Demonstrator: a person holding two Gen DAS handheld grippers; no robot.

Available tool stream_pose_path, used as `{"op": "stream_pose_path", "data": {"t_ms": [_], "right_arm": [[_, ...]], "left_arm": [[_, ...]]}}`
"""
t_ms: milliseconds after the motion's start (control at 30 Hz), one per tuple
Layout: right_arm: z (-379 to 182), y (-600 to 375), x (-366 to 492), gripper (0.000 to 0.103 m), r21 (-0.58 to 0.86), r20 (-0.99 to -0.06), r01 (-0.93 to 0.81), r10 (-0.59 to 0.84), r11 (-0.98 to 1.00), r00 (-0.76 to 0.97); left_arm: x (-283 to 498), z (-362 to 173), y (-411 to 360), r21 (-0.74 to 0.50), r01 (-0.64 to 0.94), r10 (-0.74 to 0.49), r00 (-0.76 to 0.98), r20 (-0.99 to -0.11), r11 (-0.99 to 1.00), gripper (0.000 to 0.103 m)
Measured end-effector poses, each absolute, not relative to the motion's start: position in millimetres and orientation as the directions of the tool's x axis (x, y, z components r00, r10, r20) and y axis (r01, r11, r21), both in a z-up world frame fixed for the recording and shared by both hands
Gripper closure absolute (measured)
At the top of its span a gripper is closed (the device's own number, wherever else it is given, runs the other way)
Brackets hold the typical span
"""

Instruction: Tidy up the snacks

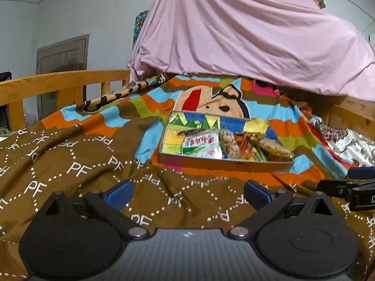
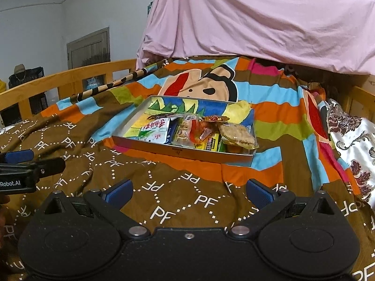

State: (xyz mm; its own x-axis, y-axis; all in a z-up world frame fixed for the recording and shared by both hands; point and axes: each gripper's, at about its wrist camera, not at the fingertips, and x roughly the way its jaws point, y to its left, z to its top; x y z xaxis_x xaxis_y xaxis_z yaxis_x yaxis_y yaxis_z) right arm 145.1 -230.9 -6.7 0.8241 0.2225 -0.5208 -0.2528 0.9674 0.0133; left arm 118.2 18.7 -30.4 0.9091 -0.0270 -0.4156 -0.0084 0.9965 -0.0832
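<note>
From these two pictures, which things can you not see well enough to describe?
- What lies under the pink sheet: covered in both views.
- Snacks at the bottom of the tray: hidden by the packets piled on top and the near wall.
- Small print on the white and green packet: too small in both views.
- Right gripper in the left wrist view: cut off by the edge.

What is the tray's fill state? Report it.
Partly full: snack packets are heaped at the near end of the tray, while its far end shows bare printed bottom.
</note>
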Motion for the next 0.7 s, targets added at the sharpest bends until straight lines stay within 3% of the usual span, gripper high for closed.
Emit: {"op": "stream_pose_path", "data": {"t_ms": [700], "right_arm": [[-12.5,-230.1,150.0,0.001,0.001,-0.559,-0.254,0.211,0.967,0.802]], "left_arm": [[119.5,-33.3,20.7,-0.093,-0.024,-0.02,0.896,-0.444,0.995,0.0]]}}
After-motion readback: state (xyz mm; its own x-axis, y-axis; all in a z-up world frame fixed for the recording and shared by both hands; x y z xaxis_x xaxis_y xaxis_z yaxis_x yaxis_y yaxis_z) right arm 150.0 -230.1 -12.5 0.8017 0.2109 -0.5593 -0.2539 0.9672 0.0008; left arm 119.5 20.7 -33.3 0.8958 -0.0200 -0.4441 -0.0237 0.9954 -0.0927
